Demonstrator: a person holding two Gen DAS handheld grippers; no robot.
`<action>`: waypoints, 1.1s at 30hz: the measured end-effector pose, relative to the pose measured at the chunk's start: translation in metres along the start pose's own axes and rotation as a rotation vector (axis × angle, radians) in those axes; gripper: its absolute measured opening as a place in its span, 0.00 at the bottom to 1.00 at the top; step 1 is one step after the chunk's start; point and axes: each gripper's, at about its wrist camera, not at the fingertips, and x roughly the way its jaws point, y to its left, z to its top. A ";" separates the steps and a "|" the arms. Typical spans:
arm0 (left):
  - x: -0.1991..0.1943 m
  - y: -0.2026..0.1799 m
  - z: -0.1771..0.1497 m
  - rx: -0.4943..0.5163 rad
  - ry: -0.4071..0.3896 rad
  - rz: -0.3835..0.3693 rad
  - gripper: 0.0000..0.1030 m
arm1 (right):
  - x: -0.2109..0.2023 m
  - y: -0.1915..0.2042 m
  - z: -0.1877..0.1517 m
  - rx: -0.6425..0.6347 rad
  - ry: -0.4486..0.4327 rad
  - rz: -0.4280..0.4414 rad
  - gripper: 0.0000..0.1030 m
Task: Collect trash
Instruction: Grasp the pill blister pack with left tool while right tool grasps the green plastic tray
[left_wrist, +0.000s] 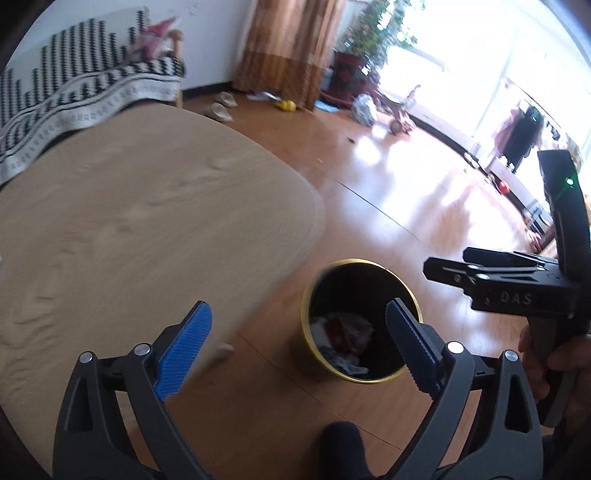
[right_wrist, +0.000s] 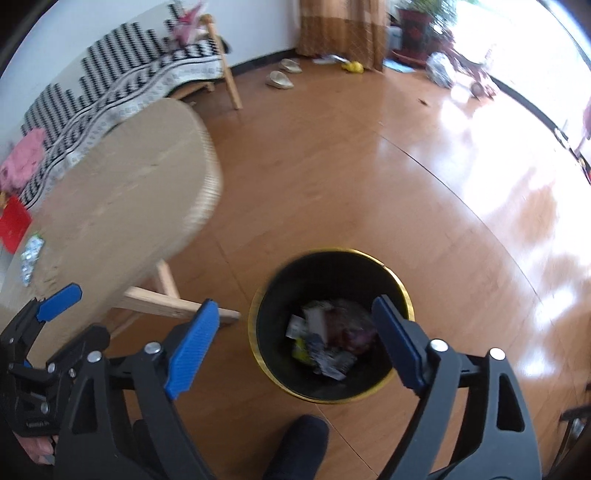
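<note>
Both grippers' blue fingers (right_wrist: 192, 347) hang spread and empty above the gold-rimmed bin (right_wrist: 404, 295) holding the crumpled wrappers (right_wrist: 325, 343), so the risk I see is scraps (right_wrist: 31, 254) forgotten on the wooden table's (right_wrist: 122, 192) far left edge.

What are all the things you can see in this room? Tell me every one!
bin: one, black with gold rim, on floor
trash: several crumpled wrappers, mixed colours, inside bin
table: one, light wood, beside bin
red item: one, on table's far side
foil packet: one, silvery, on table
slippers: two, pale, near wall
sofa cover: one, black-and-white
curtain: one, brown
left gripper: black, blue pads, open, empty
right gripper: same, open, empty
</note>
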 end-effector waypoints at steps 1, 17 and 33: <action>-0.010 0.014 0.001 -0.011 -0.015 0.021 0.91 | -0.003 0.017 0.003 -0.020 -0.012 0.021 0.84; -0.107 0.275 -0.024 -0.235 -0.073 0.455 0.92 | 0.025 0.237 0.019 -0.294 0.013 0.199 0.87; -0.066 0.330 -0.019 -0.266 0.017 0.417 0.25 | 0.062 0.338 0.017 -0.390 0.069 0.261 0.87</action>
